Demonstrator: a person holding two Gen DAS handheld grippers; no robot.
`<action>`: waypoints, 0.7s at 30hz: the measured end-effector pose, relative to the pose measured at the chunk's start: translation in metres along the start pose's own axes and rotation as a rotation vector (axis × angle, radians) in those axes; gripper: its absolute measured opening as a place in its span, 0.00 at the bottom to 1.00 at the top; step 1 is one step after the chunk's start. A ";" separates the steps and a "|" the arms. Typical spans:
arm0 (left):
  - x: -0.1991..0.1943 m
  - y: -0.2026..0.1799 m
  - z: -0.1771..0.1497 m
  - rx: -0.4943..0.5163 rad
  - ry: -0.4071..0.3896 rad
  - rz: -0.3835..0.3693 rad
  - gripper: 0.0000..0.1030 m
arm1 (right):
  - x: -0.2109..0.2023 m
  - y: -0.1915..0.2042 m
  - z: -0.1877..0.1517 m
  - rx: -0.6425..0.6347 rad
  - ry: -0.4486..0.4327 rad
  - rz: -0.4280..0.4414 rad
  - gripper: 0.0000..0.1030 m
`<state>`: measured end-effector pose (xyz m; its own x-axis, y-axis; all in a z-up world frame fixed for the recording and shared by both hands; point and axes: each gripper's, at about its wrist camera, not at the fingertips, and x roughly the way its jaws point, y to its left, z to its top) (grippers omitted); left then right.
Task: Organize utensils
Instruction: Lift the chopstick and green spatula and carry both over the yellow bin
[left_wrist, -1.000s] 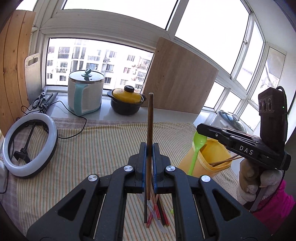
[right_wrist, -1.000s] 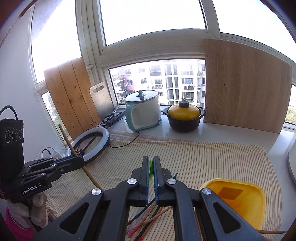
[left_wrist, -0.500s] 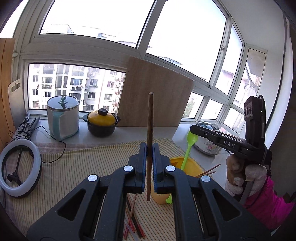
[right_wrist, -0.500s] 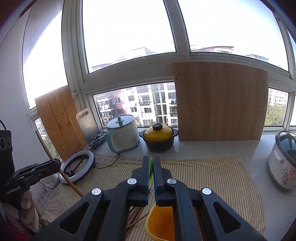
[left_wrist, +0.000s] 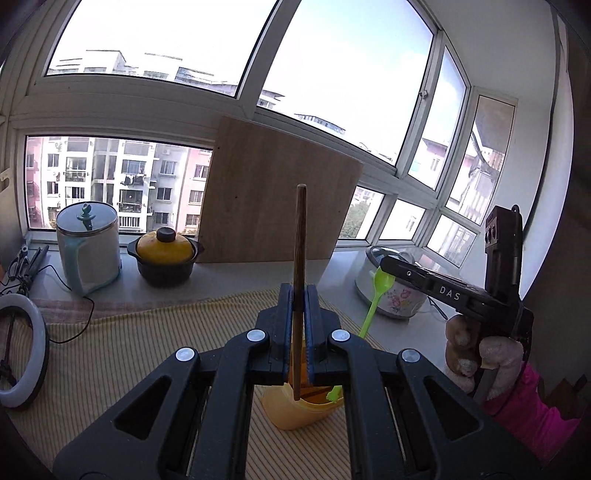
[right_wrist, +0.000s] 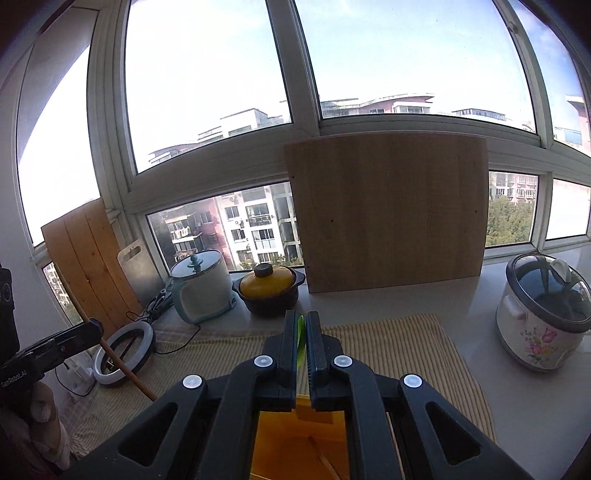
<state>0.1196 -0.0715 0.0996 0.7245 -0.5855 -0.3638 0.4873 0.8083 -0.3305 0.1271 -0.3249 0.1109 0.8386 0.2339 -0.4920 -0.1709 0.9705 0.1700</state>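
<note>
My left gripper (left_wrist: 299, 295) is shut on a brown wooden chopstick (left_wrist: 300, 236) held upright, its lower tip just above the open yellow container (left_wrist: 295, 413) on the striped cloth. My right gripper (right_wrist: 301, 328) is shut on a green plastic spoon (right_wrist: 301, 341). In the left wrist view the right gripper (left_wrist: 388, 263) holds the green spoon (left_wrist: 373, 302) slanting down, its handle end at the container's rim. In the right wrist view the yellow container (right_wrist: 295, 439) lies right below the jaws, and the left gripper (right_wrist: 88, 330) with its chopstick (right_wrist: 122, 369) is at far left.
On the sill stand a light-blue electric pot (left_wrist: 88, 247), a yellow-lidded black casserole (left_wrist: 165, 254), a large wooden board (left_wrist: 273, 206) and a floral rice cooker (right_wrist: 543, 314). A ring light (left_wrist: 22, 350) with cable lies at the cloth's left.
Both grippers rose and moved over the yellow container, carrying chopstick and spoon. The loose chopsticks on the cloth have dropped out of view.
</note>
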 end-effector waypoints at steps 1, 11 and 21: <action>0.003 -0.002 0.001 0.000 0.001 -0.004 0.03 | 0.001 -0.003 0.000 0.003 0.000 -0.007 0.02; 0.042 -0.021 -0.003 0.029 0.055 -0.015 0.03 | 0.015 -0.026 -0.007 0.024 0.025 -0.066 0.02; 0.073 -0.013 -0.026 0.000 0.141 -0.003 0.03 | 0.032 -0.039 -0.022 0.036 0.080 -0.085 0.02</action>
<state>0.1535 -0.1258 0.0552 0.6477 -0.5905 -0.4814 0.4891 0.8068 -0.3314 0.1493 -0.3543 0.0697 0.8052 0.1563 -0.5720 -0.0811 0.9846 0.1550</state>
